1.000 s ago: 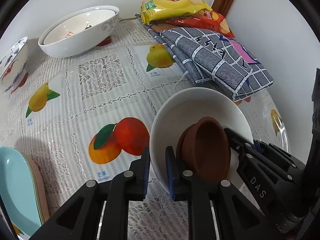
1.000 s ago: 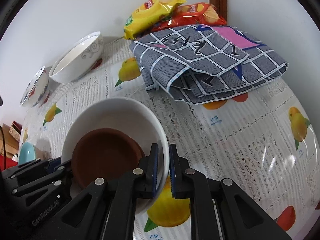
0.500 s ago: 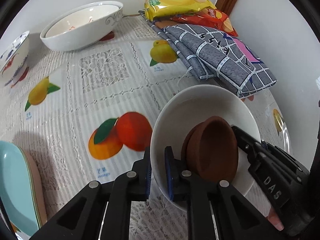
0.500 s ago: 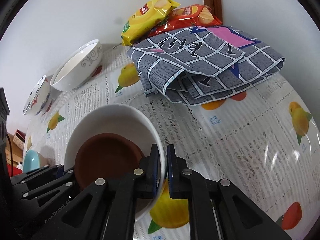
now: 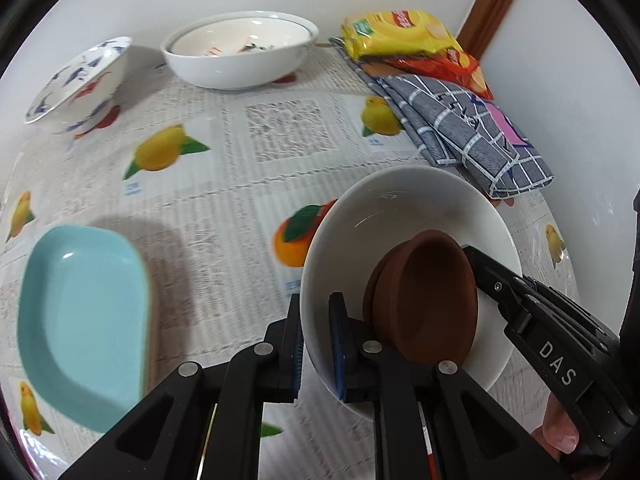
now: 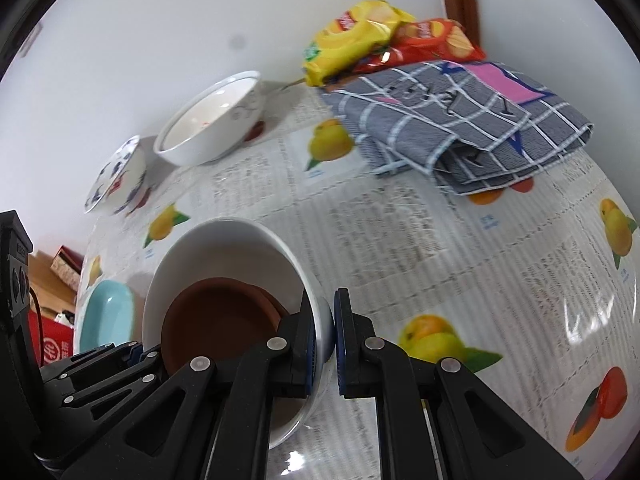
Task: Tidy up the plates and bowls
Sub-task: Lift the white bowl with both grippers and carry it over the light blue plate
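Left wrist view: I am pinching the rim of a white bowl [image 5: 404,216] with my left gripper [image 5: 316,344], its jaws nearly closed with the rim clamped between them, while my right gripper [image 6: 324,340] is clamping the opposite rim the same way. A brown dish [image 5: 424,300] is sitting tilted inside the bowl, leaning toward the right gripper's side. I am carrying the pair above a fruit-print tablecloth [image 5: 288,132], and the bowl appears to be clear of it.

I am judging the sorting as only partly done: 1 nesting is made, brown dish in white bowl. Three pieces are lying apart: a blue dish [image 5: 80,312] low on the left, a large white bowl [image 5: 240,56] by the wall, and a blue-patterned bowl [image 5: 80,80] just beside it. The carried stack needs a resting place, and those 3 pieces need grouping.

A folded checked cloth [image 6: 460,120] and 2 snack bags [image 6: 384,36] are occupying the far corner.
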{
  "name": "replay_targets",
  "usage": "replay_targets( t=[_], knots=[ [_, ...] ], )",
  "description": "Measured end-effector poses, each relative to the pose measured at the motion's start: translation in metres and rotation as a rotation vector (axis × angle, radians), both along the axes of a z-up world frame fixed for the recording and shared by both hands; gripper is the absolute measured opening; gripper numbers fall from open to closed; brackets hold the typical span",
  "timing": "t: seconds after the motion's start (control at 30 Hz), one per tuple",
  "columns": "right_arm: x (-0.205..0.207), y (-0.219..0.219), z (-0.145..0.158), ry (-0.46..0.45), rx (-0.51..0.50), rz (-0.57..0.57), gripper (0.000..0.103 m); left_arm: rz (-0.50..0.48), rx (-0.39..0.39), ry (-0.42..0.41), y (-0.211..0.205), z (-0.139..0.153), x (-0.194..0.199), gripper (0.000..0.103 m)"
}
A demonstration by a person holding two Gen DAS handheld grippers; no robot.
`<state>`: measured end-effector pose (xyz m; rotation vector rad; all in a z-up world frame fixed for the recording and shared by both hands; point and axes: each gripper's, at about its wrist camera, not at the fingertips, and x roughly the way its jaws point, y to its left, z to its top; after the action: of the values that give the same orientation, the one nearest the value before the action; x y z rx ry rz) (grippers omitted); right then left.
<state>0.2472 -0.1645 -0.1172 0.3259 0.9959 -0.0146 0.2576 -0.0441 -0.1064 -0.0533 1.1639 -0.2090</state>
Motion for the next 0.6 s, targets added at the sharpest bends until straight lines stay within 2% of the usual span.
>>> replay_targets(
  t=[0.3,0.6],
  knots=[
    [-0.007,0.026,0.021,-0.035,-0.008,0.028,0.009,0.026,-0.003,-0.035,0.024,0.020,-0.013,0.012],
    [-0.011,0.044,0.031,-0.057,0.000,0.046,0.009,0.056,-0.007,-0.052,0.042,0.027,-0.023,0.012]
  ],
)
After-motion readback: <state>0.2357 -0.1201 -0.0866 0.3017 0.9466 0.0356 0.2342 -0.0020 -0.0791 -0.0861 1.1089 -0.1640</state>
